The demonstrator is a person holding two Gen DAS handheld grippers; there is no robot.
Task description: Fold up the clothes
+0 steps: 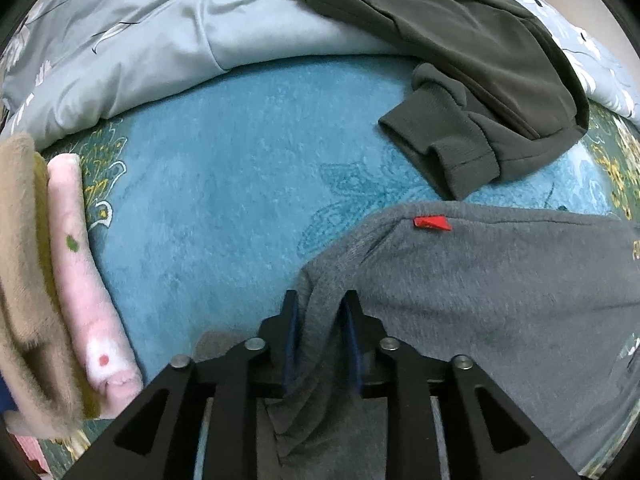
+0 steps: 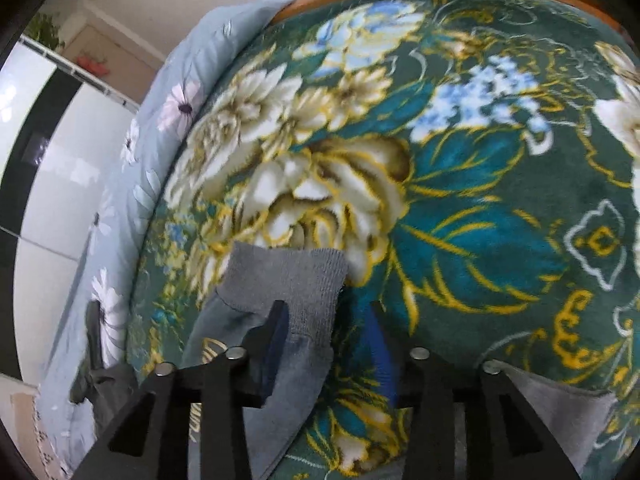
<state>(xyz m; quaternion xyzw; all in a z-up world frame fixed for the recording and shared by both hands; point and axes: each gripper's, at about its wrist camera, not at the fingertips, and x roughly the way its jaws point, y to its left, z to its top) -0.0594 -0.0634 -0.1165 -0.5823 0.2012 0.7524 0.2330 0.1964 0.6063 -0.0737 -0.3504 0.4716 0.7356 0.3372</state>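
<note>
Both grippers work on a grey sweater (image 1: 500,280) spread over a teal floral blanket (image 1: 224,200). Left gripper (image 1: 321,300) is clamped on a bunched fold of the sweater's edge, the cloth pinched between its fingers, with a small red tag (image 1: 432,223) just beyond. Right gripper (image 2: 327,310) stands spread apart; the sweater's ribbed cuff (image 2: 298,280) lies against its left finger, nothing pinched. A dark green garment (image 1: 472,68) lies farther off, partly on a pale blue quilt (image 1: 160,40). Rolled pink (image 1: 86,264) and tan (image 1: 24,240) clothes sit at the left edge.
</note>
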